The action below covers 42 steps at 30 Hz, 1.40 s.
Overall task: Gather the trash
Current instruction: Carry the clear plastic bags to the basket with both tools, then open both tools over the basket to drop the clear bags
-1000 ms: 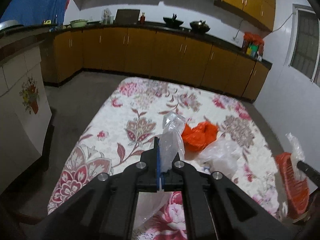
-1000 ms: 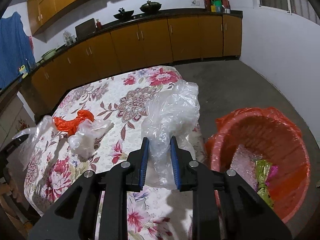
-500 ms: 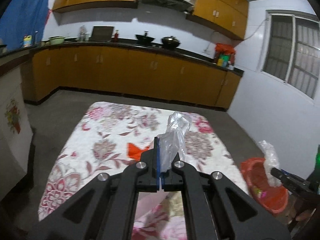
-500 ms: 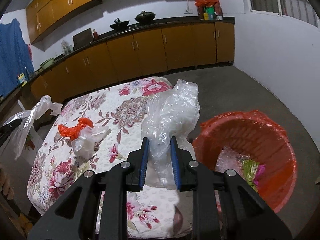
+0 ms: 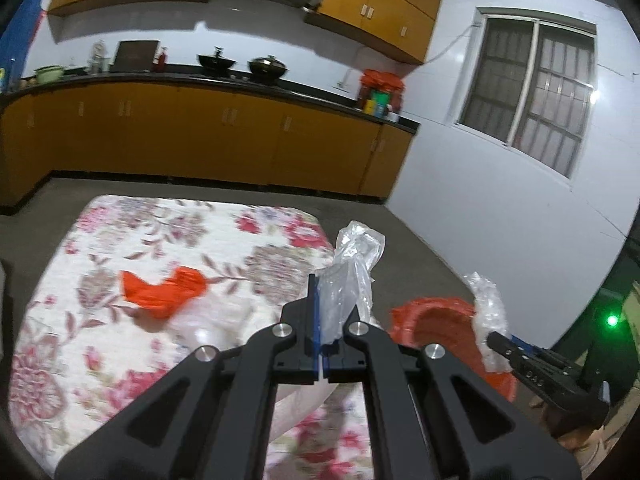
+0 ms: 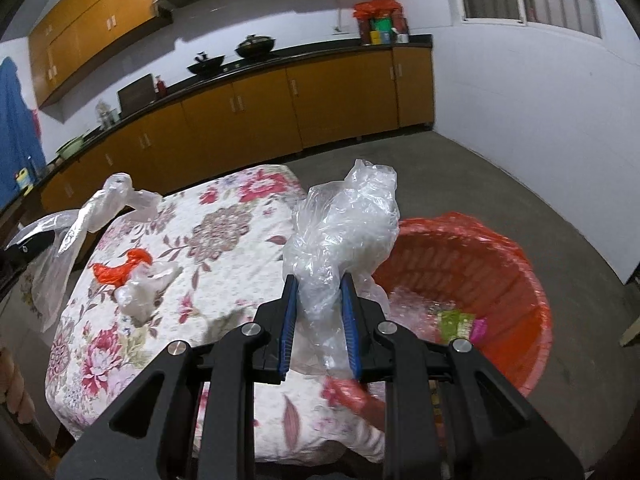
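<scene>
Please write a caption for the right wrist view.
Right gripper holds a clear plastic bag beside the red bin.

Right hand-held gripper [image 6: 318, 312] clamps clear plastic bag [image 6: 344, 232] beside red bin [image 6: 500, 264]

Both tongs [image 5: 320, 320] are black, blue-padded (silver screws at the joints).

wrist views, above table [image 5: 100, 240] – bin [image 6: 500, 264] shared
</scene>
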Available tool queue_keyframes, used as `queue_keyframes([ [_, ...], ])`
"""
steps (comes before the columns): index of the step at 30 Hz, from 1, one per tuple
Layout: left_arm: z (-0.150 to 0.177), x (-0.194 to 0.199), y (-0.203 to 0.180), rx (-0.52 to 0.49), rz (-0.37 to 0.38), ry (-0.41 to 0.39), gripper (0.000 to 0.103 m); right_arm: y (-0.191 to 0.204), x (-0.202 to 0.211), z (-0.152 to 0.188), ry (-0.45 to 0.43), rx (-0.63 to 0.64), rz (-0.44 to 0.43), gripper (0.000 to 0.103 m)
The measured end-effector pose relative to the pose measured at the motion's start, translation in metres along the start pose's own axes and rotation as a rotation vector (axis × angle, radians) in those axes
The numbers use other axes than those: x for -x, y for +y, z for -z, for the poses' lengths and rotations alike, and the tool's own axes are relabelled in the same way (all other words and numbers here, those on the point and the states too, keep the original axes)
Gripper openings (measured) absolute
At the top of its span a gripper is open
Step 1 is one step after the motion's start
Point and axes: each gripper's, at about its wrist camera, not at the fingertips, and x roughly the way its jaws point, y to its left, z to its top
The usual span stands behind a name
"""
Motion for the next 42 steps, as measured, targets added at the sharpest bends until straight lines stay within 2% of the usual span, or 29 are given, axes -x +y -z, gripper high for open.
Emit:
queue_keyframes([
  [13, 0.022, -0.047, -0.070, -0.025, 0.155, 0.096, 0.003, -0.051, 0.010, 0.003, -0.008, -0.071, 0.069, 0.022],
  [28, 0.041, -0.082, -0.110, -0.071, 0.224, 0.173, 0.003, -0.076, 0.008, 0.001, -0.011, -0.112, 0.090, 0.022],
  [42, 0.042, -0.113, -0.144, -0.059, 0.303, 0.207, 0.003, -0.103, 0.015, -0.021, -0.074, -0.149, 0.104, 0.023],
])
